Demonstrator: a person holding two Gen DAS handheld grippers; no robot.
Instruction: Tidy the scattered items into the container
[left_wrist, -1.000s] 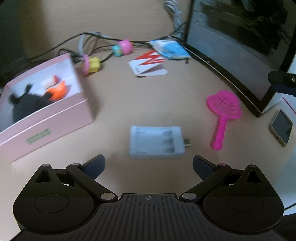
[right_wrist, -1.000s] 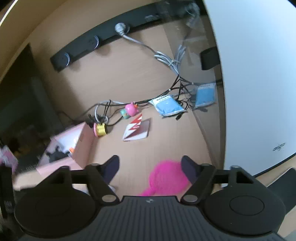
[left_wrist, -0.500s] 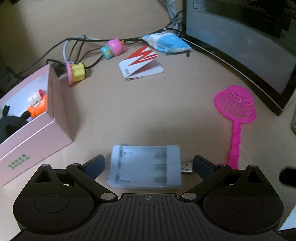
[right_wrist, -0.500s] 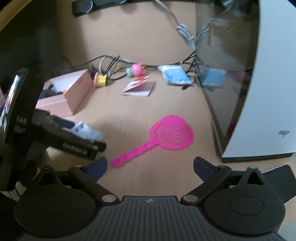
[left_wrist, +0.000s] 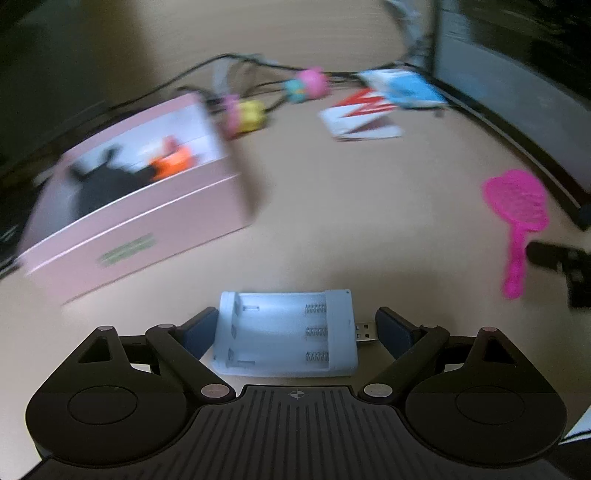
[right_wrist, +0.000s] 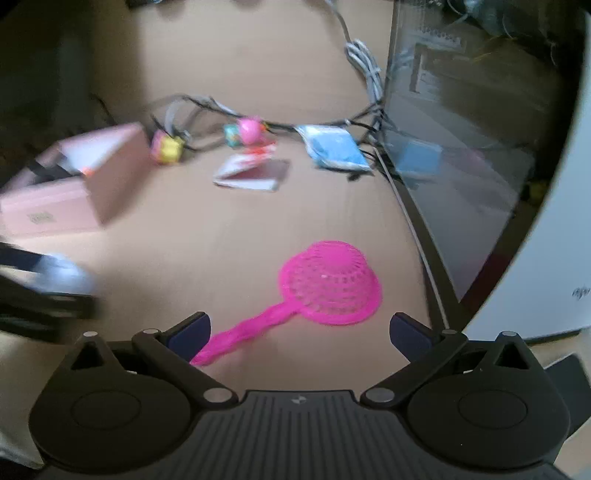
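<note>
A pale blue battery charger (left_wrist: 286, 332) with a USB plug lies lengthwise between the fingers of my left gripper (left_wrist: 297, 326). The jaws are closing: one pad meets its left end and the other meets the plug tip. The charger looks sharp while the desk behind it blurs. The pink box (left_wrist: 147, 240) stands to the left and holds a black plush toy (left_wrist: 99, 184) and an orange item. My right gripper (right_wrist: 301, 332) is open and low over the pink toy strainer (right_wrist: 328, 284). Its handle reaches to the left finger (right_wrist: 192, 330), and nothing is gripped.
At the back lie a red-and-white card (left_wrist: 364, 118), a blue packet (left_wrist: 410, 90), a yellow-and-pink toy (left_wrist: 245, 116) and a pink-and-teal toy (left_wrist: 306, 85) among cables. A dark monitor (right_wrist: 461, 166) lines the right side. The left gripper is a blur at the right wrist view's left edge.
My left gripper came forward around the charger, narrowed onto it and then swung left, with the charger staying between its fingers. My right gripper opened wide and dropped toward the strainer.
</note>
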